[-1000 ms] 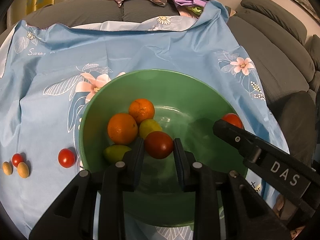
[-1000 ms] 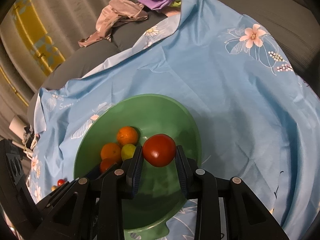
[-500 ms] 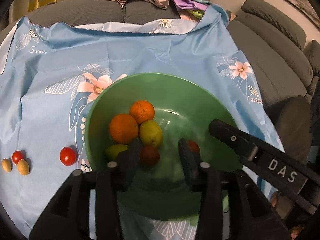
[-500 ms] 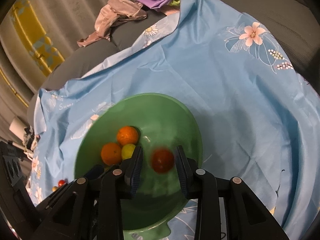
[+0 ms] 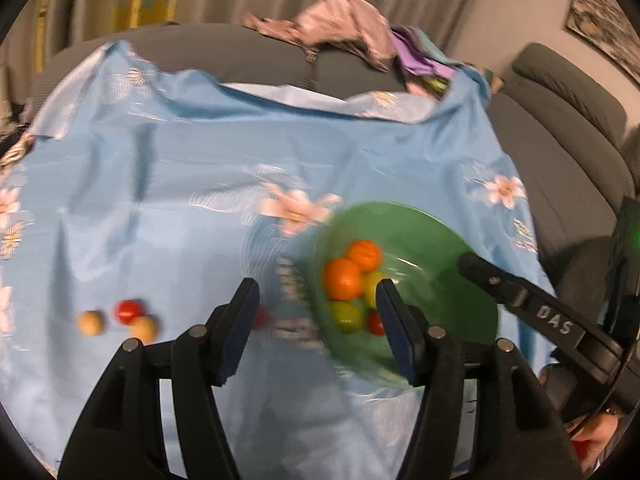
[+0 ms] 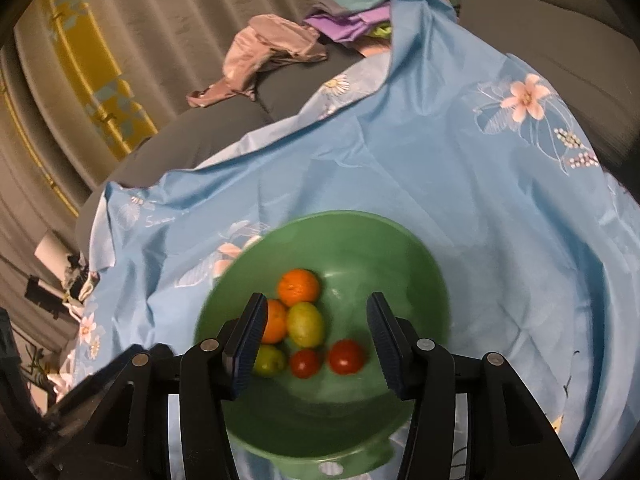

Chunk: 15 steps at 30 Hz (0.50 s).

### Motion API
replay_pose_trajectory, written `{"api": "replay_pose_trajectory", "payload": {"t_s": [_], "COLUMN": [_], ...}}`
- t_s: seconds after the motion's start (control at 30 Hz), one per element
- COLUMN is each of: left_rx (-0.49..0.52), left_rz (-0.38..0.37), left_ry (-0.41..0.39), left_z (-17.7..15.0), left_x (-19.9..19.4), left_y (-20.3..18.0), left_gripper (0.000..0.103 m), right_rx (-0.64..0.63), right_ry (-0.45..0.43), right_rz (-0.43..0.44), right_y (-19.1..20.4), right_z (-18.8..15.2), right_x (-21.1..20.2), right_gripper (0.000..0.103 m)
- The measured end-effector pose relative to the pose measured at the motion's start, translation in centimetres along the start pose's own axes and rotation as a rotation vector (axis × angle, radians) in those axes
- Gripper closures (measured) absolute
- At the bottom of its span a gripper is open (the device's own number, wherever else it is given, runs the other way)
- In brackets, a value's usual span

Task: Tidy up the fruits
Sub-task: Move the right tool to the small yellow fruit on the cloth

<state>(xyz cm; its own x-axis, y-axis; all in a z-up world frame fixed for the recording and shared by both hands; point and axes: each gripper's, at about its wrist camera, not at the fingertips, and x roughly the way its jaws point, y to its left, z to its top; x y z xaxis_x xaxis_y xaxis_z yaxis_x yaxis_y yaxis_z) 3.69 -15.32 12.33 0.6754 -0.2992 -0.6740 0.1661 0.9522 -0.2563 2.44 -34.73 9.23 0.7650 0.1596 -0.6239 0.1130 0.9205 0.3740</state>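
Right wrist view: the green bowl [image 6: 420, 264] sits on the blue flowered cloth [image 6: 460, 168] directly under the right gripper [image 6: 316, 334], whose jaws are opening with nothing between them.
Bowl contents: two oranges [image 6: 299, 287], two green fruits [image 6: 306, 324] and two tomatoes [image 6: 346, 356] lie loose on the bowl floor, gathered low because the walls slope inward.
Left gripper [image 5: 316, 328]: jaws opening and empty, aimed at the cloth beside the bowl, likely turning toward what is not yet collected.
Fruit still out: a tomato [image 5: 129, 311] and two tan oval fruits [image 5: 91, 322] lie close together on the cloth, well apart from the bowl; another red one [image 5: 262, 317] peeks from behind the left finger.
Only the left view: these stray fruits, though blurred.
Only the right view: the second tomato in the bowl, sharp.
Judgement: bowl mostly filled, strays remain.
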Motion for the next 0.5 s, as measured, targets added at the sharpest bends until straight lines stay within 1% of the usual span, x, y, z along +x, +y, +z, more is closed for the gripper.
{"api": "replay_pose_trajectory", "payload": {"t_s": [0.13, 0.23, 0.27, 0.4, 0.5], "left_rx": [-0.042, -0.075, -0.090, -0.171, -0.208], "left_rz": [0.071, 0.117, 0.135, 0.213, 0.254], "left_ry": [-0.027, -0.050, -0.056, -0.062, -0.052], "left_z": [-0.1, -0.7, -0.9, -1.9, -2.5], "left_x": [-2.0, -3.3, -3.6, -4.0, -3.7], "left_y": [3.5, 6.4, 7.3, 10.9, 13.0], "left_gripper": [0.043, 0.043, 0.043, 0.043, 0.043], "right_rx": [-0.049, -0.097, -0.106, -0.174, -0.226], "right_ry": [-0.013, -0.004, -0.002, 0.013, 0.018], "right_rz": [0.021, 0.057, 0.057, 0.046, 0.075], "right_y": [2.1, 3.9, 4.3, 6.7, 8.4], "right_z": [-0.2, -0.7, -0.9, -1.6, -2.4], "right_x": [-0.1, 0.3, 0.4, 1.1, 1.5], "right_gripper": [0.050, 0.050, 0.050, 0.050, 0.050]}}
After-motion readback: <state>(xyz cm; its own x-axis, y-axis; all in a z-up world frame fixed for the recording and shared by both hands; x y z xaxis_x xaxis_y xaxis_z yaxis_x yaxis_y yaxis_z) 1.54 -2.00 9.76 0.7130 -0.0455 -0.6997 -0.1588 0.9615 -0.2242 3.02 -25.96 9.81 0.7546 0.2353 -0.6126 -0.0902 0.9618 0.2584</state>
